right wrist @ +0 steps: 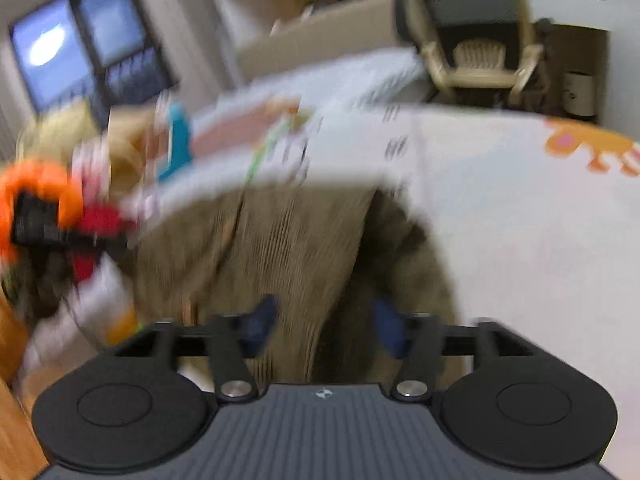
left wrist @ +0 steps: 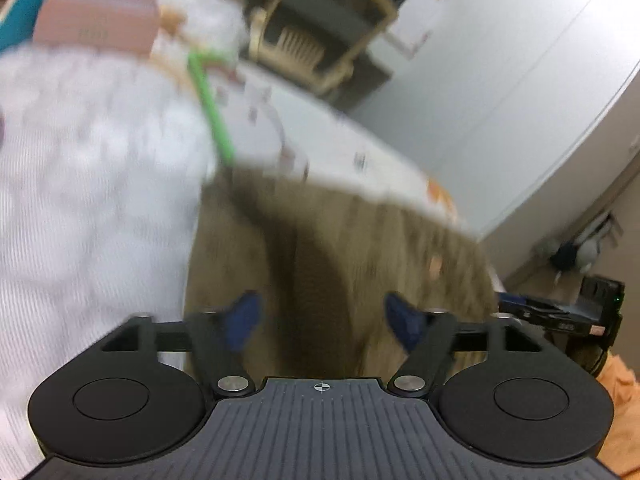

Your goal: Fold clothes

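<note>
Fingers of the left gripper (left wrist: 322, 322) stand apart with nothing between them, and the right gripper (right wrist: 326, 326) is likewise spread and empty. Just ahead of both lies a ribbed brown garment (left wrist: 340, 240), rumpled on a pale patterned mat (right wrist: 520, 208), with a dark crease running away from the left gripper. Beyond the mat stands a beige chair (right wrist: 476, 40). My guess is a fold is being lined up; any next grip needs a clear hem or corner. Blur hides the garment's edges, sleeves and whether any fold already exists.
</note>
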Motion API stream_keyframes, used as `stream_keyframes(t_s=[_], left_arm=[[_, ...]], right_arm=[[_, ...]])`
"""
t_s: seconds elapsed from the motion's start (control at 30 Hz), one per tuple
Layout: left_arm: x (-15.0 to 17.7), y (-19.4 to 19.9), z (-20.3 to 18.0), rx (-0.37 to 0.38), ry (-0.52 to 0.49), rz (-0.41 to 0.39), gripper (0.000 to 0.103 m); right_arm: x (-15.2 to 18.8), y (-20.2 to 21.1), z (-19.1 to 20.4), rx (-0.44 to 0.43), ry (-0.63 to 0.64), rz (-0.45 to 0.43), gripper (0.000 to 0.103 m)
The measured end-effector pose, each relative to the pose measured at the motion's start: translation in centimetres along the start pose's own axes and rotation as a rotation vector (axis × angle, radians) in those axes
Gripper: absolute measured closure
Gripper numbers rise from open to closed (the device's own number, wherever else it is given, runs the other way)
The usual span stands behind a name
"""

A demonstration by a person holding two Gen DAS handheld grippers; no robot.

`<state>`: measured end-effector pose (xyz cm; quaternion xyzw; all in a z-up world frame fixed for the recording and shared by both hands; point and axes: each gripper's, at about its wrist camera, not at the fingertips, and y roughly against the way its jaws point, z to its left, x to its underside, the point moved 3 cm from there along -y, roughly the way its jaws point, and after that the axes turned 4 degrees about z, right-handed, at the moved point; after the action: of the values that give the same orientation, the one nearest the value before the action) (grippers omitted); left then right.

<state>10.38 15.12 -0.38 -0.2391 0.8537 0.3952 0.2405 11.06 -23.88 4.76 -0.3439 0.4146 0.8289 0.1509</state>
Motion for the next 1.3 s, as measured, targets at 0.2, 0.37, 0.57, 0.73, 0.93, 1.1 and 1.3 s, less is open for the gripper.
stream_keyframes(t_s=[0.2,0.37,0.57,0.73,0.93,1.1,1.3], left_arm=[[-4.1,-6.4,1.7,0.09,0.099,0.075,0.008],[-6.4,-12.5,2.6,0.071,0.116,0.186,0.007],[-10.6,-13.9,1.1,0.032,0.042,0.044,0.007],[-10.9,-12.2,1.9,-0.133,-0.012,-0.022,0.007],[-7.5,-11.4,1.3,-0.03,-0.048,0.066,0.006],[-5.9,-10.9,0.1,-0.08,-0.096,0.061,0.018],[-3.9,-10.2,-1.4,-0.138,-0.158,0.047,0.069]], right_arm=[[-3.5,-5.8,-6.7,-0.216,-0.417,0.039,0.028],[-4.8,-13.4,-8.5,-0.418,-0.572,0.144,0.022],[-12.3,-12.8,-9.7,-0.247,-0.411,-0.129,0.025],[-12.8,-12.1,-8.2,-0.159,-0.238,-0.101,0.025],[-7.4,-13.2,-5.2,-0.07,0.004,0.059,0.025],[-5.0,-13.6,-2.1,0.042,0.222,0.019,0.042],[-4.6,-12.1,-0.2,0.064,0.245,-0.02,0.082]])
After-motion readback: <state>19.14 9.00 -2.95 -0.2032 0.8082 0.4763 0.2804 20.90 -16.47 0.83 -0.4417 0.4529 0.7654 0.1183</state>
